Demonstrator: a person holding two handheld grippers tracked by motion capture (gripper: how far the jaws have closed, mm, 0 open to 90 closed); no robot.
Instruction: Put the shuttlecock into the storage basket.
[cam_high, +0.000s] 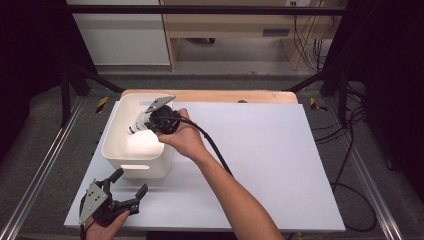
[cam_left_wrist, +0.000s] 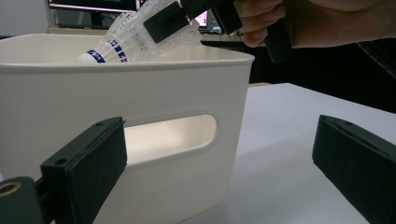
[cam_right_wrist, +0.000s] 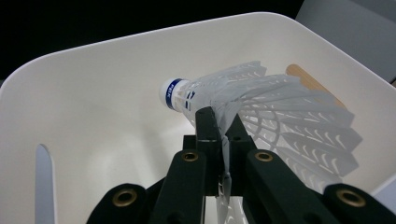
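R tongs (cam_right_wrist: 219, 135) clenched on shuttlecock (cam_right_wrist: 261, 107) skirt, holding it over white bin (cam_high: 116, 150), cork end down-ish. L tongs (cam_high: 129, 187) released, idle on worktop (cam_high: 260, 165) beside bin. Step: drop-off, I reckon. Next: lower a bit, let go inside bin.

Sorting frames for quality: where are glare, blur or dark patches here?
High view: a bright glare patch on the floor of the white bin, dark surroundings. Left gripper view: near jaws soft, shuttlecock fairly sharp, bin handle slot glows. Right gripper view: even light inside the bin, black beyond its rim, jaws slightly soft.
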